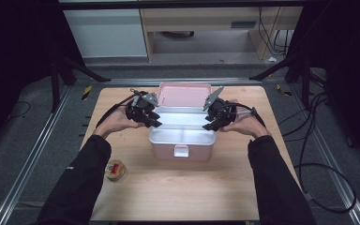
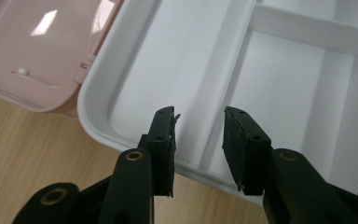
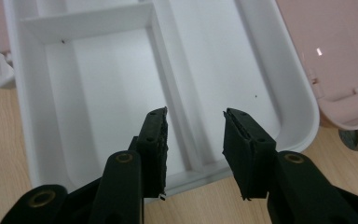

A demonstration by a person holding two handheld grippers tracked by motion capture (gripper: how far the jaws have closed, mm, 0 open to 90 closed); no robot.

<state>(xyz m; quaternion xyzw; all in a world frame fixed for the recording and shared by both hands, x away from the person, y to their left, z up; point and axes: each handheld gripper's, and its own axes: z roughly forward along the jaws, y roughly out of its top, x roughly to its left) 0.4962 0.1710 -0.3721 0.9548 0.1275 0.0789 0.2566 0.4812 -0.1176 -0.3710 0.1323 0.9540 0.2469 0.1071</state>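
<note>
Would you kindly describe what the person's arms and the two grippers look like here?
Both arms wear long black sleeves. Each hand holds a black gripper: the left gripper and right gripper each carry a grey three-cornered plate on top and trail a black cable. Up close, each has two flat black jaws with dark, slightly frayed pads on black links with brass-coloured pivots.

The high view looks forward and down from above the person's side of the wooden table (image 1: 178,187), far enough back to take in the whole tabletop and the floor beyond. The left gripper view looks from close range along its own jaws onto the white tray (image 2: 135,88) from one end, and the right gripper view does the same from the opposite end. All three views share this tray (image 3: 88,88) and the open pink lid (image 1: 183,94) behind it.
</note>
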